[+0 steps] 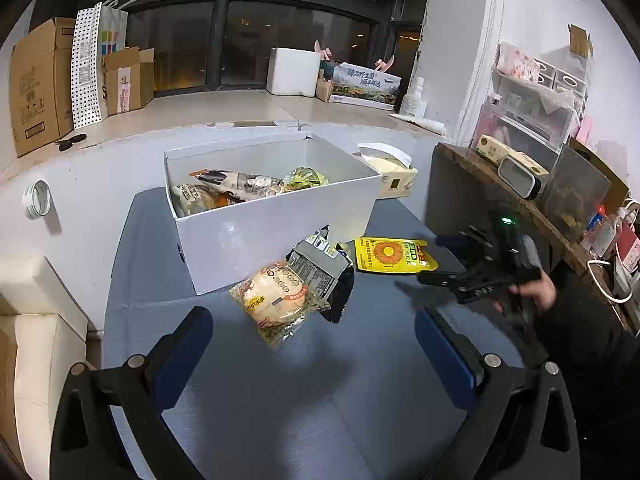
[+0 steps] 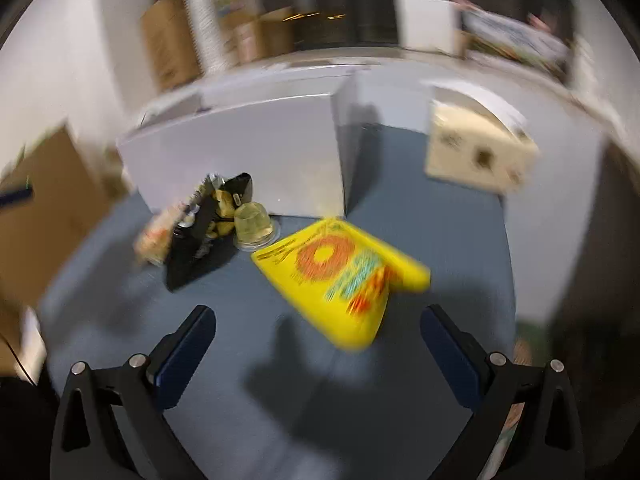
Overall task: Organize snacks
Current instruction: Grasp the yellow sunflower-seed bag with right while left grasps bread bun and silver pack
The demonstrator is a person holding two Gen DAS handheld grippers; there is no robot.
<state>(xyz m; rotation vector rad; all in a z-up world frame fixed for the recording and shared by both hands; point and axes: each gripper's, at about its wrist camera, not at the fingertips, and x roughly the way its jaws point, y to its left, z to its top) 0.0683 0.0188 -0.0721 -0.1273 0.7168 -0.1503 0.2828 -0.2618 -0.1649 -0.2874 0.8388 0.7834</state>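
I have both grippers spread and empty: my left gripper (image 1: 314,334) faces the bun packet (image 1: 276,300), my right gripper (image 2: 318,330) the yellow pouch (image 2: 344,276). Both snacks lie on the table (image 1: 360,380) beside the white box (image 1: 276,204), presumably awaiting boxing.

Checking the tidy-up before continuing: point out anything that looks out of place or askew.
Three snacks lie outside the white box on the blue table: a bun packet overlapping a black bag tilted against the box, and a yellow packet lying flat. A small jelly cup sits beside the bag.
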